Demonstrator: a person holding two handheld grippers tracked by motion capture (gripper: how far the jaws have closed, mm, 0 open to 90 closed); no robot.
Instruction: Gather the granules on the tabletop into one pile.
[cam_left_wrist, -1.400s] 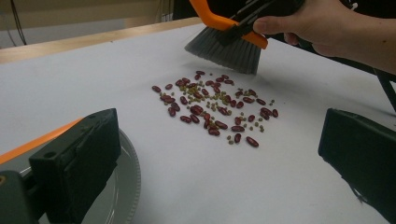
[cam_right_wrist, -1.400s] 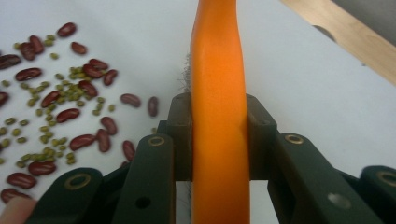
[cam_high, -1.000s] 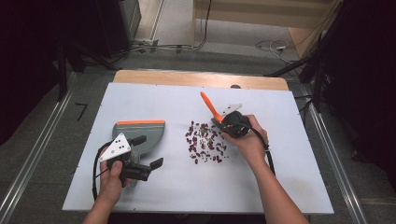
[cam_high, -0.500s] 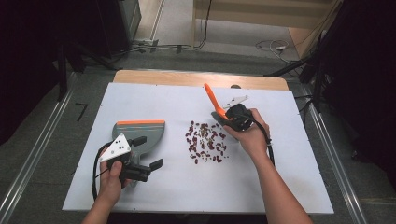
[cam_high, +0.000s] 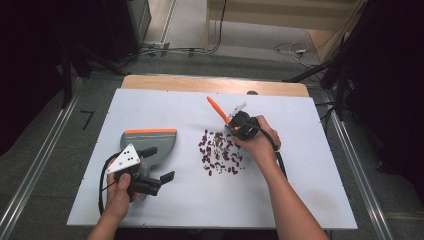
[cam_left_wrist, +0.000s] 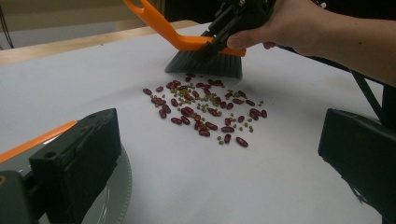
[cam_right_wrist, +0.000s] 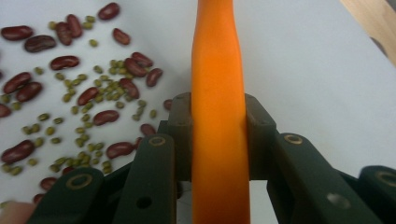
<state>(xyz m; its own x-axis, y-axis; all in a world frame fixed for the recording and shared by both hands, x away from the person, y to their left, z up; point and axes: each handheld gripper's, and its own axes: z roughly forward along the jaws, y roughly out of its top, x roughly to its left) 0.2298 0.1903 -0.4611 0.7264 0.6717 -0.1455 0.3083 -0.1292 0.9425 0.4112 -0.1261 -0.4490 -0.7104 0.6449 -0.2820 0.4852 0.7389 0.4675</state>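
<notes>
The right gripper (cam_right_wrist: 219, 135) is clamped on an orange-handled, grey-bristled brush (cam_left_wrist: 205, 58) beside scattered beans (cam_left_wrist: 205, 109).

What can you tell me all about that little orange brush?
The brush is a small hand broom with a smooth orange plastic handle and dark grey bristles. The right gripper clamps its handle between black jaws. It tilts, handle slanting up and away, bristles down on the white table at the far edge of the scattered beans.

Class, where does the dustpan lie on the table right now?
In the high view, the dustpan lies left of the scattered beans, just beyond the left gripper.
</notes>
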